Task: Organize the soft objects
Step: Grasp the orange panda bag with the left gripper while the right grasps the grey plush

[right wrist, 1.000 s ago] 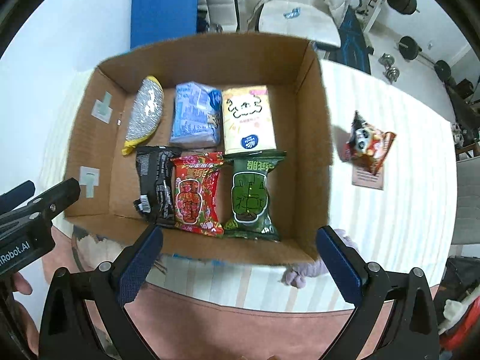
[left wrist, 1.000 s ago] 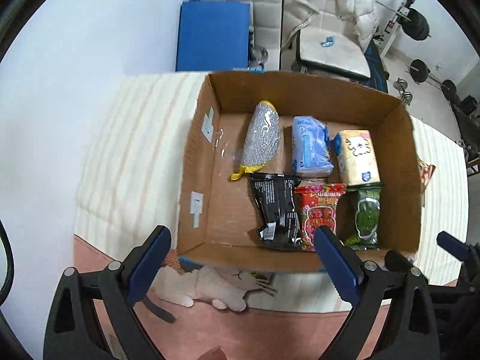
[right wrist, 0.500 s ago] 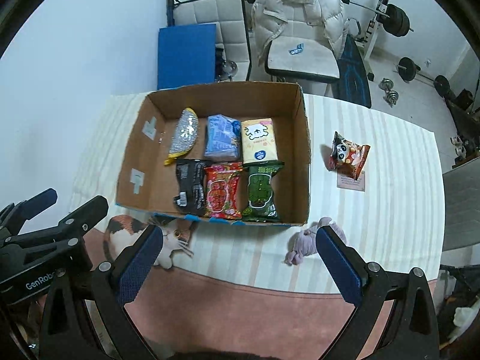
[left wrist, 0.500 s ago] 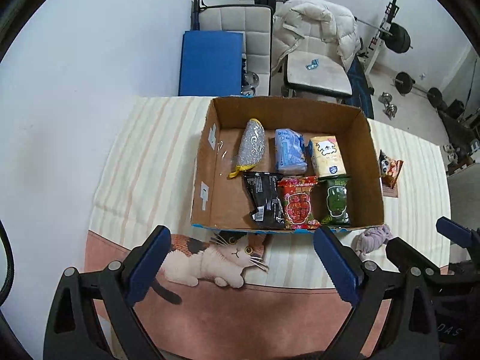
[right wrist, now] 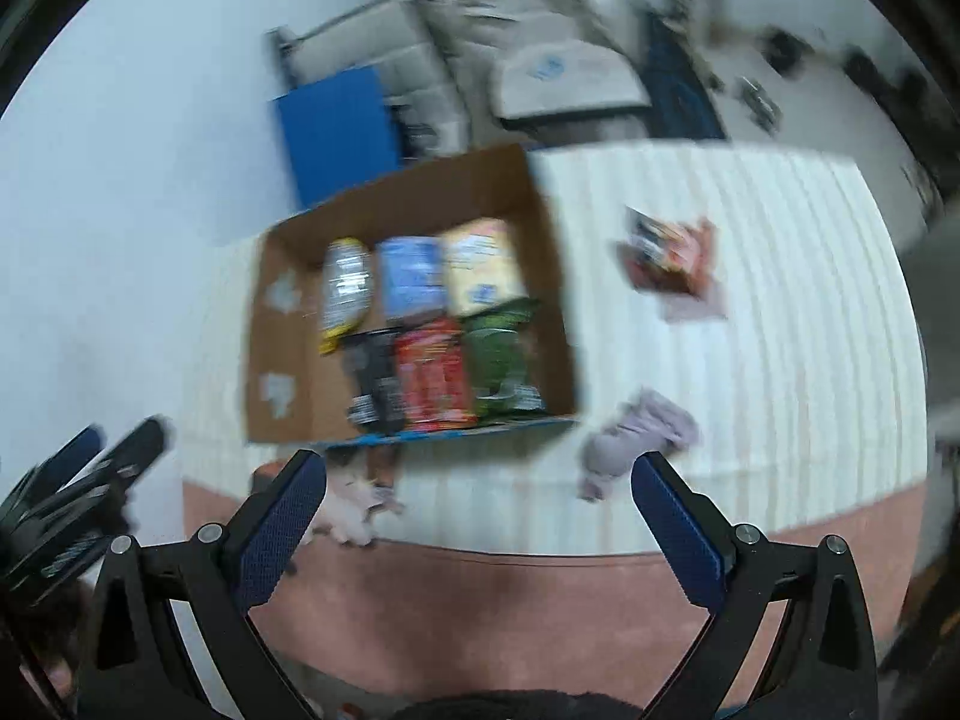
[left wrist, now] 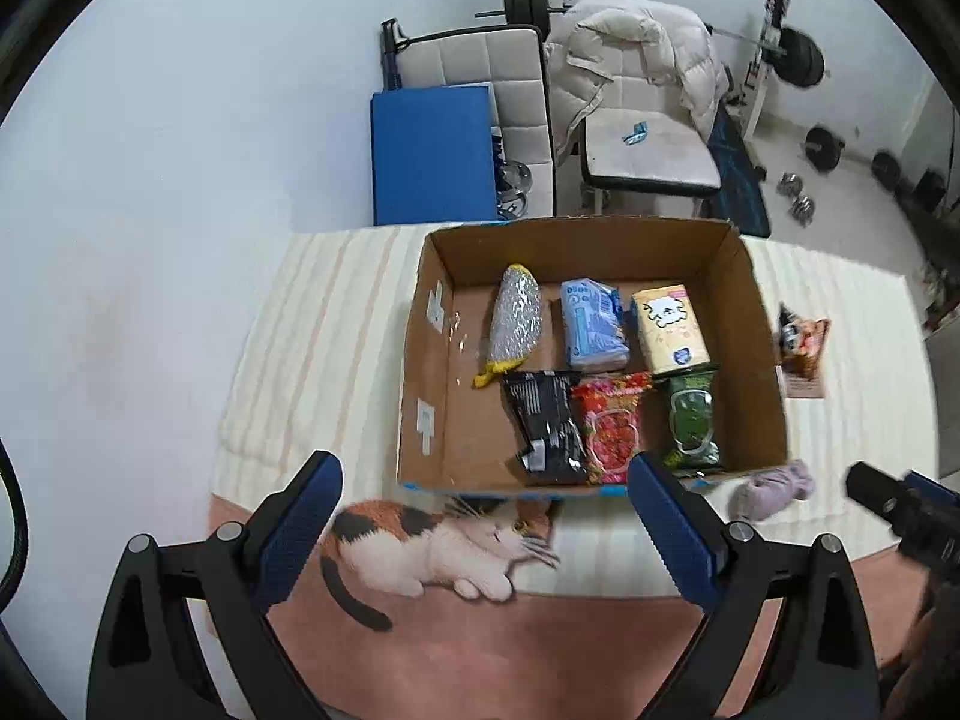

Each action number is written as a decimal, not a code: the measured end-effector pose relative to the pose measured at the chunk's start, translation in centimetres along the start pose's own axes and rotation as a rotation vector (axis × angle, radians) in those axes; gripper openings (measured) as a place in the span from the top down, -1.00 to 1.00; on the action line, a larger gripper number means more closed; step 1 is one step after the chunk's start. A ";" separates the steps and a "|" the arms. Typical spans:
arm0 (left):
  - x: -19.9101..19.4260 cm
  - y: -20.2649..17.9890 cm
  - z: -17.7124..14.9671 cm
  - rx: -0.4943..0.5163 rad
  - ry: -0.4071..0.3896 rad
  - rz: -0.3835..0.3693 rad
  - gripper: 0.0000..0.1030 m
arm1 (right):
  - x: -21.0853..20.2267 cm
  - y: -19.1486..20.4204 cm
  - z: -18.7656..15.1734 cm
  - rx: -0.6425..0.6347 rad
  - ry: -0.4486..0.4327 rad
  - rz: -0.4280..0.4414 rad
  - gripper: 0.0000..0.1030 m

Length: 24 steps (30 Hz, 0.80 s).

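Note:
An open cardboard box (left wrist: 420, 360) sits on the striped tablecloth and holds several soft packs in two rows: silver, blue and yellow behind, black, red and green in front. It also shows, blurred, in the right wrist view (right wrist: 264, 324). A lilac plush (left wrist: 774, 489) (right wrist: 636, 432) lies just outside the box's near right corner. A red panda snack bag (left wrist: 801, 339) (right wrist: 666, 252) lies right of the box. My left gripper (left wrist: 480, 516) is open and empty, above the near table edge. My right gripper (right wrist: 477, 513) is open and empty.
A cat picture (left wrist: 432, 540) is printed on the pink border of the cloth near the front edge. Behind the table stand a blue mat (left wrist: 432, 162), a bench and a chair with a white jacket (left wrist: 630, 54). Weights lie on the floor at right.
Both grippers have pulled back and up from the box, which now looks smaller. The right wrist view is now motion-blurred and swings. Both stay open and empty.

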State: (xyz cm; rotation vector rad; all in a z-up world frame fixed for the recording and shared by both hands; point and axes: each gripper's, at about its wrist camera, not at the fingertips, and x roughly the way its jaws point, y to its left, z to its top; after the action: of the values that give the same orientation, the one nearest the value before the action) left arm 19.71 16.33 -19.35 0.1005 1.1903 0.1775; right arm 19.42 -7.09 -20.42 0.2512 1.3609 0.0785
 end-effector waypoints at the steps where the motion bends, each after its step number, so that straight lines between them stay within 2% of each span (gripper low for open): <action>1: 0.7 -1.0 0.4 0.023 -0.005 0.021 -0.90 | 0.8 -1.9 0.2 0.051 0.014 -0.015 -1.00; 5: 3.7 -5.3 1.8 0.127 0.015 0.058 -0.90 | 5.5 -8.8 0.6 0.232 0.082 -0.073 -1.00; 10: 6.7 -10.1 3.5 0.226 0.056 0.072 -0.90 | 12.8 -14.8 0.2 0.451 0.232 0.008 -1.00; 14: 7.9 -13.7 5.2 0.297 0.054 0.085 -0.90 | 17.5 -16.6 -1.2 0.574 0.305 0.072 -0.96; 17: 7.9 -16.3 6.6 0.353 0.037 0.087 -0.90 | 19.9 -16.8 -1.9 0.608 0.345 0.096 -0.79; 19: 7.8 -18.8 7.7 0.417 0.022 0.072 -0.90 | 20.7 -17.3 -2.4 0.643 0.350 0.150 -0.77; 20: 7.8 -20.1 8.1 0.451 0.016 0.058 -0.90 | 20.8 -17.5 -2.5 0.643 0.354 0.160 -0.51; 21: 7.8 -21.1 8.4 0.478 0.013 0.049 -0.90 | 20.7 -17.6 -2.4 0.631 0.348 0.152 0.15; 22: 7.8 -22.8 8.8 0.523 0.006 0.037 -0.90 | 20.4 -17.8 -2.3 0.606 0.352 0.116 0.19; 24: 8.2 -25.3 9.3 0.588 0.004 0.032 -0.90 | 20.1 -18.9 -2.2 0.607 0.357 0.130 0.19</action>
State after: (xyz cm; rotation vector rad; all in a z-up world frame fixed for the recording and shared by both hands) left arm 33.48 -6.82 -27.68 0.6333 1.2157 -0.1498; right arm 19.81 -21.09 -44.30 0.8684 1.6990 -0.1952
